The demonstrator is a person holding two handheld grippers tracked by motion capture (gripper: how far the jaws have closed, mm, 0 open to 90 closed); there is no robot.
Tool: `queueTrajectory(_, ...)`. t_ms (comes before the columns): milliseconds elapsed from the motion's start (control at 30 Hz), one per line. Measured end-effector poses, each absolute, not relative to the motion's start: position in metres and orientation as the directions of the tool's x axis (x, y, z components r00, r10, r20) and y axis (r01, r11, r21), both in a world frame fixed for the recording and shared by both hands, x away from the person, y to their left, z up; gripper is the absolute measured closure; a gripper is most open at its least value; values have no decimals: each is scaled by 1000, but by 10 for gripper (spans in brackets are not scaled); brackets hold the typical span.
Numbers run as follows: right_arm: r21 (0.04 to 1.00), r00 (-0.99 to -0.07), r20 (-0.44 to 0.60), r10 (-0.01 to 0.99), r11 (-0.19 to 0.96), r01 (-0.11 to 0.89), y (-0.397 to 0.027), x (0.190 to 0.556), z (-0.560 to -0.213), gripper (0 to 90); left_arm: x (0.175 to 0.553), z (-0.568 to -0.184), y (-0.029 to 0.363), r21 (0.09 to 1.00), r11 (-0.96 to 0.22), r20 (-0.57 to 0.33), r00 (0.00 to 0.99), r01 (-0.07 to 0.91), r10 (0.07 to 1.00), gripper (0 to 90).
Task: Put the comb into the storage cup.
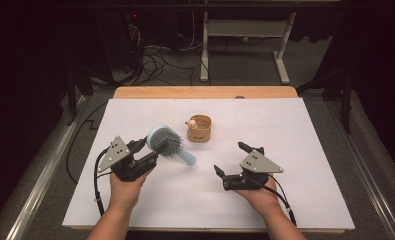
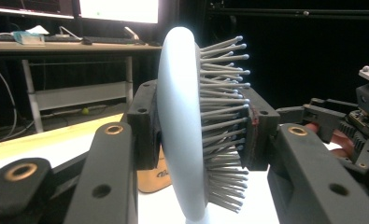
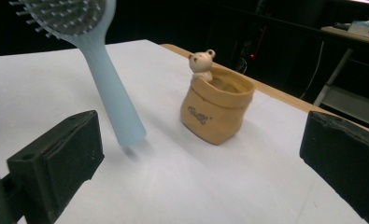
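A pale blue hairbrush point(image 1: 168, 144) with grey bristles is held up over the white table sheet point(image 1: 295, 130). My left gripper point(image 1: 147, 150) is shut on its round head, one pad on the back and one on the bristle tips point(image 2: 224, 121). The handle point(image 3: 117, 105) slants down to the right and ends just above the sheet. A tan sack-shaped pot point(image 1: 199, 128) with a small bear figure point(image 3: 201, 61) on its rim stands beyond the brush. My right gripper point(image 1: 231, 159) lies low at the right, jaws wide open and empty, facing the handle and the pot point(image 3: 216, 108).
The white sheet covers a wooden table whose far edge point(image 1: 205, 92) shows. Beyond it are a desk frame point(image 1: 245, 35) and floor cables point(image 1: 155, 62). Each gripper trails a black cable point(image 1: 97, 185) toward the near edge.
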State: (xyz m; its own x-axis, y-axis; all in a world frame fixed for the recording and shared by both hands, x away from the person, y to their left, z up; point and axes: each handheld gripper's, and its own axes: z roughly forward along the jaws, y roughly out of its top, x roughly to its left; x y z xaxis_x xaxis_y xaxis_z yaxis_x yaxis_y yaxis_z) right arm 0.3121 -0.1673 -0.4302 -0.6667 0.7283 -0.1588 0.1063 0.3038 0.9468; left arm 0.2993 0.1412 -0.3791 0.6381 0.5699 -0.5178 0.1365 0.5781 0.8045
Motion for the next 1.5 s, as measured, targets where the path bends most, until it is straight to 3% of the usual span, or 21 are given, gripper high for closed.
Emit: queueTrajectory(1500,966,-483,-20,876,141,215,-280,286,-448,1,300,-373,147,818,564,-496,636,114,591,577)
